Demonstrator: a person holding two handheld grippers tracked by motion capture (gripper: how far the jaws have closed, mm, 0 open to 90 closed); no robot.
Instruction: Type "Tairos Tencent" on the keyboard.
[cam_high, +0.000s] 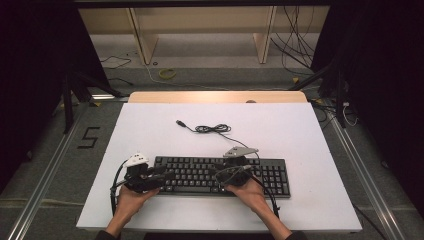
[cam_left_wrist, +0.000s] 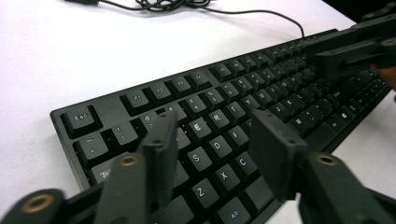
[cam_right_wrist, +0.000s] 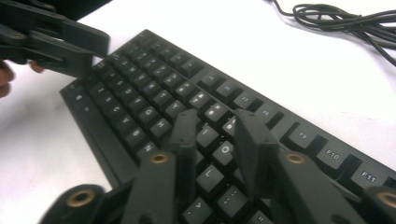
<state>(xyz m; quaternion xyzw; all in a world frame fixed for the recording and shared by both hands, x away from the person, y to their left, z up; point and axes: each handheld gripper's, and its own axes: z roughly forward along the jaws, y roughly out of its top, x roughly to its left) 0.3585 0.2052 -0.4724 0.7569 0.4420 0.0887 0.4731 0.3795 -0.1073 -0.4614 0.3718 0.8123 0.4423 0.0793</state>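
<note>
A black keyboard (cam_high: 220, 175) is laid flat on the white table (cam_high: 150, 130), toward the near edge, with its cable (cam_high: 212, 128) bunched up in a loose coil just behind it and the USB plug left lying free on the tabletop.

The left gripper (cam_high: 161, 174) is held over the keyboard's left end, pointing in toward the middle. In the left gripper view its jaws (cam_left_wrist: 215, 140) are seen parted above the letter keys around S, D and C, with nothing clamped between them, so they're released, not grasping.

The right gripper (cam_high: 220, 172) is held over the middle-right of the keyboard, aimed back toward the left one. In the right gripper view its jaws (cam_right_wrist: 215, 140) are also seen parted, a narrower gap, hovering over the keys near O and L. Nothing is gripped there either. Whether the tips are actually touching keys can't be told.
</note>
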